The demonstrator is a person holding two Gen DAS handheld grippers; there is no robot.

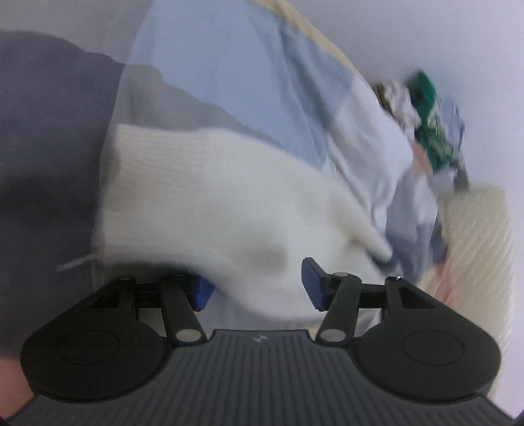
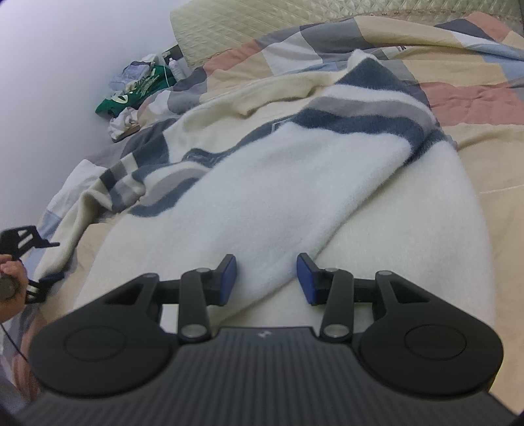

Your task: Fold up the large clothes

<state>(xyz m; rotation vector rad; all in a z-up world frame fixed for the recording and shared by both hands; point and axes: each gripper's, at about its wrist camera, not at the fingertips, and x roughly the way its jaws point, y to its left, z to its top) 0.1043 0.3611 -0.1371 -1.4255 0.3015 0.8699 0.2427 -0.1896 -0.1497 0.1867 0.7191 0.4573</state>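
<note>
A large fuzzy white sweater with navy and grey stripes (image 2: pixel 294 170) lies spread on the bed. My right gripper (image 2: pixel 266 278) is open, its blue pads on either side of a white fold of the sweater. In the left wrist view, which is blurred, my left gripper (image 1: pixel 258 288) is open and a white ribbed cuff of the sweater (image 1: pixel 209 203) hangs between and in front of its blue pads. The left gripper also shows at the far left of the right wrist view (image 2: pixel 23 262), held by a hand.
The bed has a patchwork quilt (image 2: pixel 458 98) in beige, pink, blue and grey. A cream quilted headboard (image 2: pixel 249 23) stands at the far end. A pile of green and white clutter (image 2: pixel 137 91) lies by the wall. A person in dark grey (image 1: pixel 49 147) is at the left.
</note>
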